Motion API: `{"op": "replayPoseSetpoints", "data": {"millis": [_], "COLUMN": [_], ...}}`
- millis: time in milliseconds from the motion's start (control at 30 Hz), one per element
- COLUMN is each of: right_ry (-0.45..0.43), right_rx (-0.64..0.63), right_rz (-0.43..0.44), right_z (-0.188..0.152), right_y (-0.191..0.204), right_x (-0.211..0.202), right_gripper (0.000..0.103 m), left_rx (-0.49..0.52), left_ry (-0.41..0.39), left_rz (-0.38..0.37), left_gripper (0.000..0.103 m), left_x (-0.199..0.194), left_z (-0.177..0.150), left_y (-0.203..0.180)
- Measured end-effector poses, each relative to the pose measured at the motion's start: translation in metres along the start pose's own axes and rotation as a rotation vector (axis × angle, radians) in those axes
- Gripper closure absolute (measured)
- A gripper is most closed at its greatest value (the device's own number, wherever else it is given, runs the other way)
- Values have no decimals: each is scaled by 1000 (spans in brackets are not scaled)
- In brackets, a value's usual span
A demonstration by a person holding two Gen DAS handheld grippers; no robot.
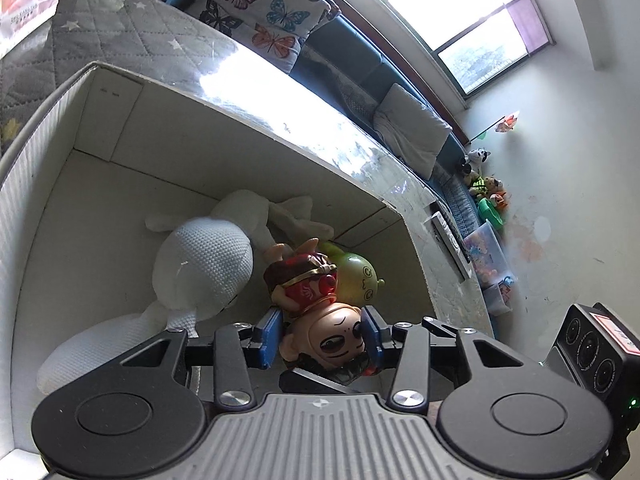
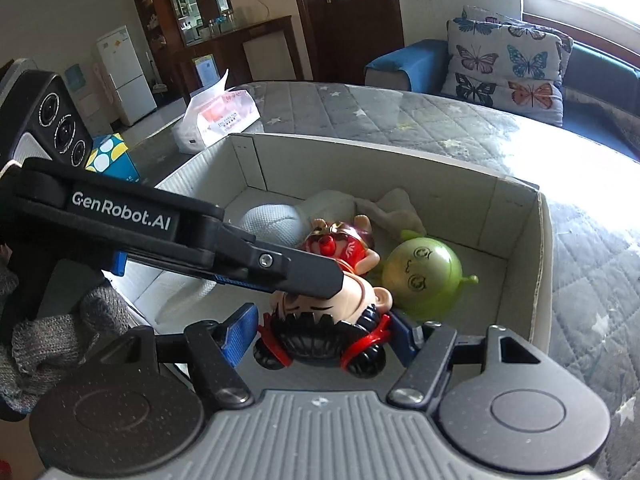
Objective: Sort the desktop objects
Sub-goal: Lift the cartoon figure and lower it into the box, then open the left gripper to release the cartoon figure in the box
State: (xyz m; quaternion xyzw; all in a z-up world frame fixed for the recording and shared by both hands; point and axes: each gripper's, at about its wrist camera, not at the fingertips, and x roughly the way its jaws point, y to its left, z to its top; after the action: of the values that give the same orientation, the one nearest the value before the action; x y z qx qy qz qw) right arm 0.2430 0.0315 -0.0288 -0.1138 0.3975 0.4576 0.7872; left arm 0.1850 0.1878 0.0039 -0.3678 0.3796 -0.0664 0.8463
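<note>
Big white box (image 1: 48, 168) on the worktop holds the white plush (image 1: 204, 268) and green ball toy (image 1: 360, 276). My left gripper (image 1: 324, 340) jaws pinch the figurine (image 1: 328, 332) by its head, down inside the box. Right gripper (image 2: 320, 332) jaws sit spread around its hair. I reckon next is just letting go.

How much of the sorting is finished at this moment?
Done: a white plush and a green toy lie in the box. In hand: the left gripper holds a doll by its head over the box; the right gripper flanks it, open. Left: releasing the doll.
</note>
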Motion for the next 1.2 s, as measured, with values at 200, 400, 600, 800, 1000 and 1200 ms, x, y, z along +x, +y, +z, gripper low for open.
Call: {"op": "replayPoseSetpoints", "data": {"millis": [200, 400, 600, 800, 1000, 1200], "right_ry": [7, 5, -14, -87, -164, -230], "right_rx": [-14, -23, -28, -23, -30, -33], "right_rz": [-12, -25, -36, -57, -98, -136], "right_z": [1, 2, -1, -8, -21, -37], "right_y": [3, 6, 7, 12, 18, 24], "right_x": [0, 0, -6, -29, -58, -88], "right_gripper": [33, 33, 32, 23, 21, 15], "left_rx": [2, -4, 4, 43, 92, 145], "left_ry": [6, -5, -29, -63, -85, -96], "left_rz": [17, 20, 21, 27, 12, -9], "left_gripper": [58, 58, 58, 58, 58, 58], "left_x": [-2, -6, -17, -33, -44, -54], "left_z": [0, 0, 0, -5, -14, -31], "left_y": [2, 1, -3, -16, -35, -57]}}
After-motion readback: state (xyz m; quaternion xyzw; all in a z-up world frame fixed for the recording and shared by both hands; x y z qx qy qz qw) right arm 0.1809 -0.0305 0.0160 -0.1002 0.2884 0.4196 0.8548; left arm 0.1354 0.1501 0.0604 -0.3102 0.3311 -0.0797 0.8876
